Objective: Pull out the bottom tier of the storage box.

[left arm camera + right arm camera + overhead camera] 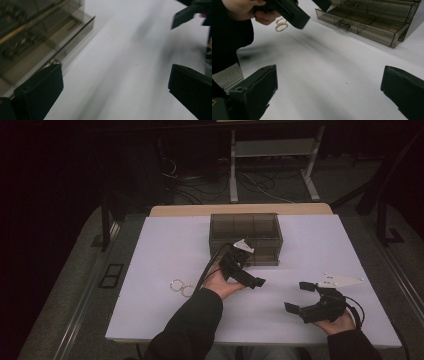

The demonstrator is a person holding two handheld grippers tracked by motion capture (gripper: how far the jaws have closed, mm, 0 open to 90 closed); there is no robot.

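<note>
A smoky see-through drawer box (245,236) stands at the middle back of the white table (165,245). Its lowest drawer (372,26) is pulled out; a small metal piece lies in it. My left gripper (246,268) hovers just in front of the box, open, with nothing between its jaws. In the left gripper view the box (37,32) is at the upper left, beside the open gripper (115,75). My right gripper (299,296) rests open near the table's front right and holds nothing (329,75). Two gold rings (181,287) lie left of the left hand.
The rings (280,25) show behind the left gripper (292,11) in the right gripper view. Bare tabletop lies between the two grippers. Beyond the table's far edge are cables on the floor and a white metal frame (270,150).
</note>
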